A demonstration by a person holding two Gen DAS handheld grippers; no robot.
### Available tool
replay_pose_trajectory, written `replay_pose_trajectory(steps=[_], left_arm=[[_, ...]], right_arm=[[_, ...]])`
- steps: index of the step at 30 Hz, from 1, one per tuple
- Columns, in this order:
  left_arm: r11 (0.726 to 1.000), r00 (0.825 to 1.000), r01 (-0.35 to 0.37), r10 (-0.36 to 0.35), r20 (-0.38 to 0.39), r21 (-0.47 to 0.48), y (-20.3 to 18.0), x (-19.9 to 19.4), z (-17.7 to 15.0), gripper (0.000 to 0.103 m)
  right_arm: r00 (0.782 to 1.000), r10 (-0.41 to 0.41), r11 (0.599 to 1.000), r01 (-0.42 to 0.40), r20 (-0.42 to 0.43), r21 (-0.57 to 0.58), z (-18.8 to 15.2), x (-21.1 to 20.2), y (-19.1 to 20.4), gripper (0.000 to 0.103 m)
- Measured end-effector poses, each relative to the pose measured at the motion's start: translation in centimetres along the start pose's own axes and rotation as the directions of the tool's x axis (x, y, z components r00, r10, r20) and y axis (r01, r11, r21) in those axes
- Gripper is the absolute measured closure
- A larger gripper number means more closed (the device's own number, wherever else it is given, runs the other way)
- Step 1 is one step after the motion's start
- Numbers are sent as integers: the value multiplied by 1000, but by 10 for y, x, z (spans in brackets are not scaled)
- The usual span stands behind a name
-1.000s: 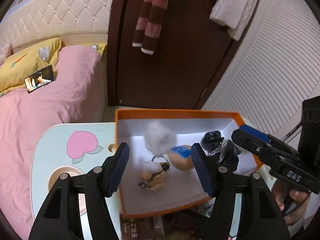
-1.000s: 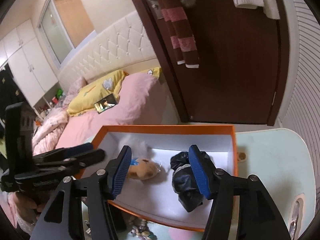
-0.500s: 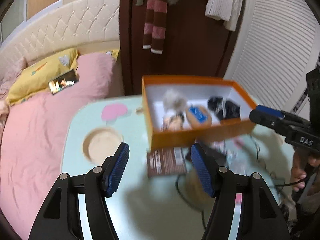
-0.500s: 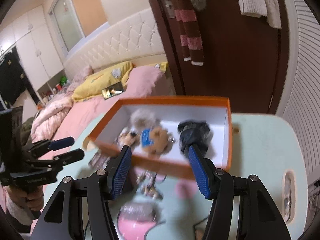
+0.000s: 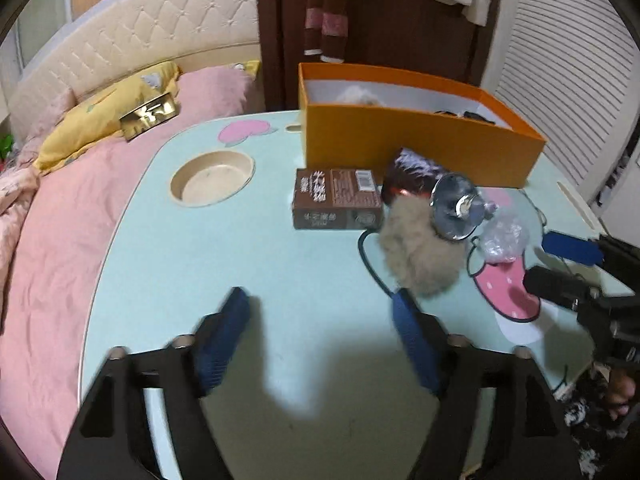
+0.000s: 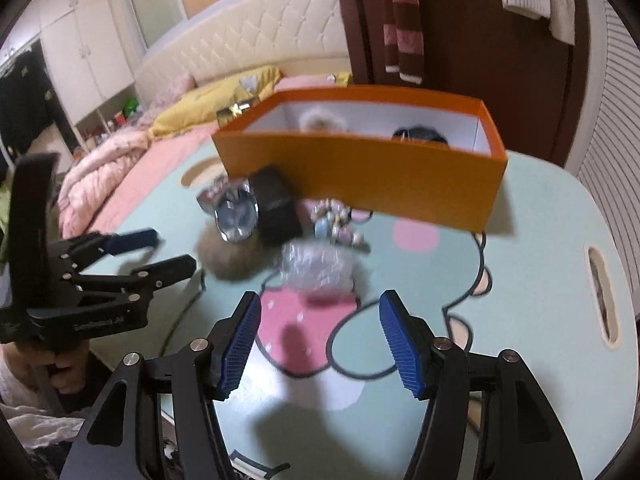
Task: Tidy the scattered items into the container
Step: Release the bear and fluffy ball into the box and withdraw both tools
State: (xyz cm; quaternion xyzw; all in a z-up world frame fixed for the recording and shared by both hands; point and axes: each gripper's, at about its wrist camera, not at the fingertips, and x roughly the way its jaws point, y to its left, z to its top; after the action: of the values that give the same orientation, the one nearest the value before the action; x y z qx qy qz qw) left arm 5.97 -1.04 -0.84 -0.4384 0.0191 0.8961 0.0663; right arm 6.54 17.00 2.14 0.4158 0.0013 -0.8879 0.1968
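Note:
An orange box (image 5: 420, 148) stands at the far side of the table, with a white fluffy toy (image 5: 360, 98) and a dark bundle (image 6: 420, 136) inside. In front of it lie a brown carton (image 5: 336, 200), a dark shiny packet (image 5: 412, 168), a beige pom-pom (image 5: 420, 248), a silver round item (image 5: 456, 206), a clear plastic bag (image 6: 316, 266) and a bead trinket (image 6: 336, 224). My left gripper (image 5: 320, 340) is open and empty, near the pom-pom. My right gripper (image 6: 320, 344) is open and empty, just short of the plastic bag.
The pale green table (image 5: 200, 280) has a round recessed cup holder (image 5: 212, 178) and a pink cartoon print (image 6: 304, 332). A slot handle (image 6: 600, 296) is at its right edge. A pink bed (image 5: 60, 200) lies left; a dark door (image 5: 400, 20) stands behind the box.
Both grippers have pulled back and down from above the box to low over the table's near side. The box now sits farther away and the scattered items are in front.

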Motion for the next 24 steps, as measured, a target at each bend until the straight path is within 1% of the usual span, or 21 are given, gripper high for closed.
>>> replay_pose_trajectory(steps=[2,3,4,5,6,7,8,14,22,24], left_arm=[[1000,1000,-24,24,14,2,-3,1,-2,19],[999,999,-33,33,23,0,-4,2,-3,16],[999,999,-35,35,34,-5,-5,2,-4,14],[999,998,-38,39,46,-7,-6,2,-6,12],[999,998,-42,42,56,-12,-6,3,-7,11],[999,997,-44,45,62,-18,-5,3,-8,11],[999,997,-46,47,65,-23,-5,4,-9,11],[997,995,-63,67,75,-50,-1,5,-10,11],[996,994,-69,73,78,-55,-1,3,-12,11],[996,994,-68,73,78,-55,-1,3,-13,11]], right_arm=[[999,-40,999,40,-8,0,-5,5,-1,37],[998,-64,998,64,1,-4,-6,6,-1,27],[996,-92,996,92,0,-4,-8,8,-1,20],[993,-120,993,120,-4,-3,-9,11,-3,7],[989,-150,989,150,-7,-2,-10,14,-4,0],[985,-174,985,174,-1,-3,-11,15,-5,1],[984,-180,984,180,7,-2,-12,15,-7,0],[981,-188,982,188,35,-2,-15,16,-9,0],[981,-190,982,190,28,-3,-15,16,-8,0],[984,-178,984,178,19,-6,-14,15,-5,0]])
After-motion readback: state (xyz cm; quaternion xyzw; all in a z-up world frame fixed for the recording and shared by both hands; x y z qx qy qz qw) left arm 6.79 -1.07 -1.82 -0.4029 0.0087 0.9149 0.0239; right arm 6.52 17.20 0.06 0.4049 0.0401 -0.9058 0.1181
